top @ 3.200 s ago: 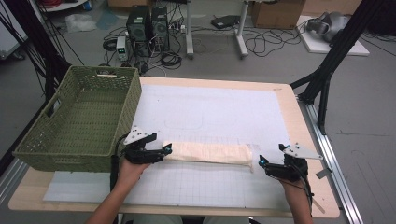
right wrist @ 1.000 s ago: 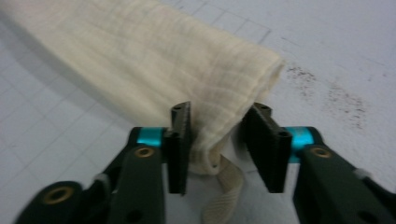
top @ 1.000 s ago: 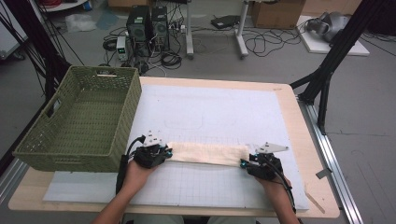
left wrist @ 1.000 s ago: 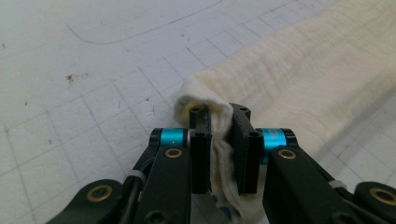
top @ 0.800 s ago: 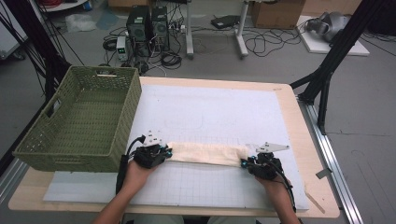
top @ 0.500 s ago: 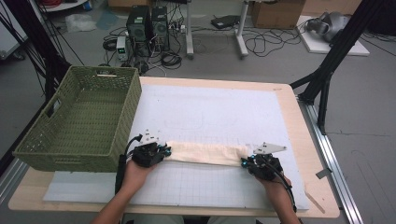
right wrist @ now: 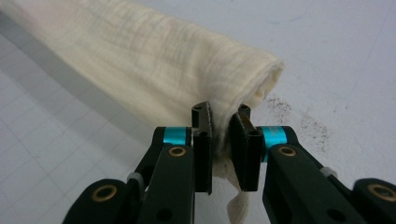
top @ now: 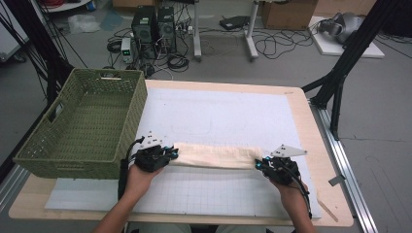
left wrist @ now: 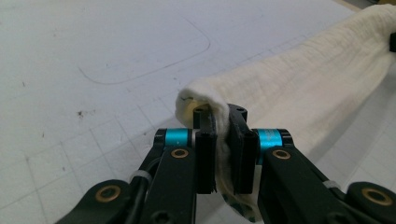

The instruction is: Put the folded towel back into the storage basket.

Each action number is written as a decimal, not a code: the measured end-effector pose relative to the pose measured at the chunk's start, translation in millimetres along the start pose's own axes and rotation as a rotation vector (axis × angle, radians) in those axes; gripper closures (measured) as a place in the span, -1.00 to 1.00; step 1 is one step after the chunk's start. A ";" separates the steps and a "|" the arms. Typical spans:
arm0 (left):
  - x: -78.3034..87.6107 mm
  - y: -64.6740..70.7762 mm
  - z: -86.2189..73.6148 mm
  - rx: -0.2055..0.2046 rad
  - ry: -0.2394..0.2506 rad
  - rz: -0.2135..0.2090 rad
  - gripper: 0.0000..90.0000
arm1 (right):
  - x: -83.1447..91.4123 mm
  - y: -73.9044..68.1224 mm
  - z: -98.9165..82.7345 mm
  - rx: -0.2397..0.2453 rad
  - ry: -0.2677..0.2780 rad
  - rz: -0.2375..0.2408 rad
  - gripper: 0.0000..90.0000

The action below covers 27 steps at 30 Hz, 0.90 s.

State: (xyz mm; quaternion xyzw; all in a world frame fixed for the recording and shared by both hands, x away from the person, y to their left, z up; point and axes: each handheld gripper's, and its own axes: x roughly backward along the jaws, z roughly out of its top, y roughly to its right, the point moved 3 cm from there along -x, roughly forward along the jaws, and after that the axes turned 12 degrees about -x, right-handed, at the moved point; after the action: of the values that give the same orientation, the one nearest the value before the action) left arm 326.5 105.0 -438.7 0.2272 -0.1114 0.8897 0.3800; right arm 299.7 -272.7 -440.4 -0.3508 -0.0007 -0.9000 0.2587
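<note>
The folded cream cloth (top: 214, 156) lies as a long flattened roll across the lower middle of the high view, on the white gridded mat (top: 223, 116); its left end is pinched in the left gripper (top: 167, 154) and its right end in the right gripper (top: 258, 165). Since a few seconds ago both hands have drawn inward onto the ends, and the jaws of each have just been closing with fabric between them; now both stand nearly shut, the cloth squeezed thin between the pads (a sign, I judge, that a lift or further fold can start). The cloth is soft, crinkled gauze-like weave, its ends rounded and layered; the mat is smooth, faintly smudged; the woven green basket (top: 82, 126) sits at the left of the frame on the pale wooden table (top: 335, 194).
</note>
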 end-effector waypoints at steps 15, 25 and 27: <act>27.8 3.9 19.0 -0.025 0.082 0.035 0.83 | 6.6 -2.1 21.5 0.019 0.072 0.001 0.79; 57.7 0.8 30.8 -0.051 0.144 0.072 0.83 | 0.4 -11.6 45.2 0.070 0.102 0.022 0.79; 63.3 -1.0 33.0 -0.049 0.159 0.084 0.83 | -3.3 -13.3 52.4 0.073 0.108 0.026 0.79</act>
State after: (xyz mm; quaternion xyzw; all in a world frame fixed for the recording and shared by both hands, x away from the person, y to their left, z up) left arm 299.3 133.1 -379.0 0.1416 -0.1120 0.9171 0.3556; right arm 328.7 -250.1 -400.6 -0.2922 -0.0149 -0.9135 0.2826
